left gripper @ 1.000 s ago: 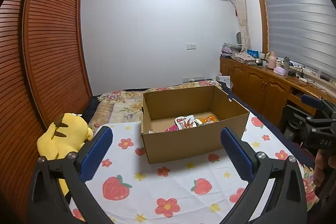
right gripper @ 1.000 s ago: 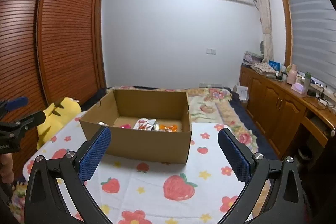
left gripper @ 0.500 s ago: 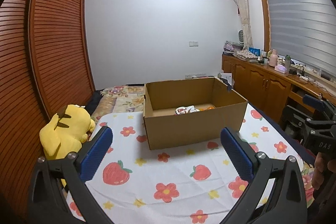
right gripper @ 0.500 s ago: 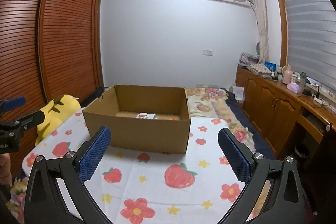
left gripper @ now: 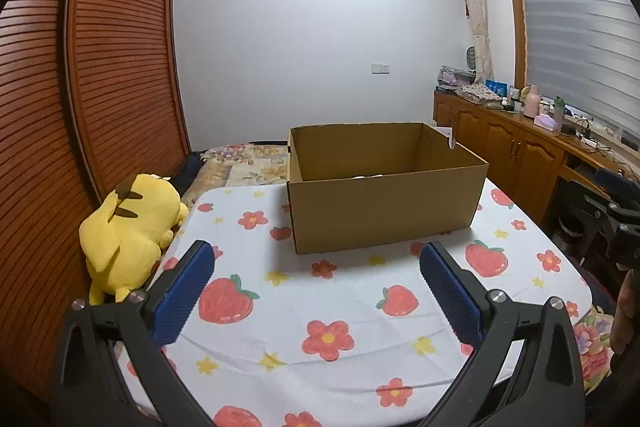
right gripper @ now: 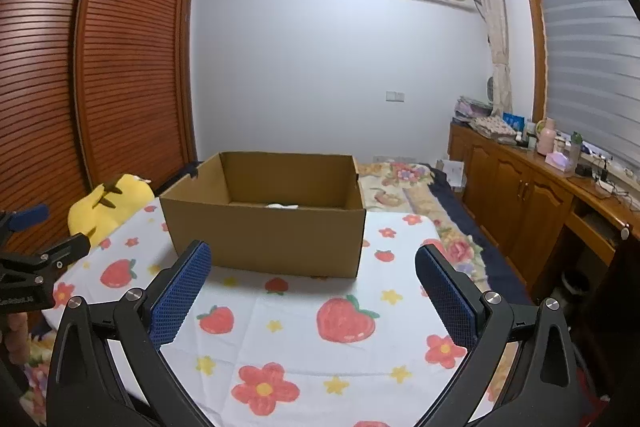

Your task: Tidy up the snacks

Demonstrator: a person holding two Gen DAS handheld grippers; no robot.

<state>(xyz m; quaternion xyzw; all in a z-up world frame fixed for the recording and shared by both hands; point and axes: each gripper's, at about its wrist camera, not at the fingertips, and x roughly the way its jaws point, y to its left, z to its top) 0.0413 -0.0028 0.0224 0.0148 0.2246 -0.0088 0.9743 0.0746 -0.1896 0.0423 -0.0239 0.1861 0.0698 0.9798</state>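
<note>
An open cardboard box [left gripper: 384, 203] stands on a table with a strawberry-and-flower cloth [left gripper: 332, 311]; it also shows in the right wrist view [right gripper: 266, 239]. Only a sliver of the snack packets [right gripper: 282, 205] shows over its near wall. My left gripper [left gripper: 316, 259] is open and empty, held back from the box above the cloth. My right gripper [right gripper: 312, 261] is open and empty, also short of the box. The right gripper's body shows at the right edge of the left wrist view [left gripper: 616, 219].
A yellow plush toy [left gripper: 128, 223] lies at the table's left edge beside a slatted wooden wardrobe [left gripper: 80, 87]. A floral bed [right gripper: 404, 183] lies behind the table. A wooden cabinet with bottles [left gripper: 520, 147] runs along the right wall.
Both grippers have dropped lower and pulled back from the box, so the snacks inside are now almost hidden behind its near wall. Both stay open.
</note>
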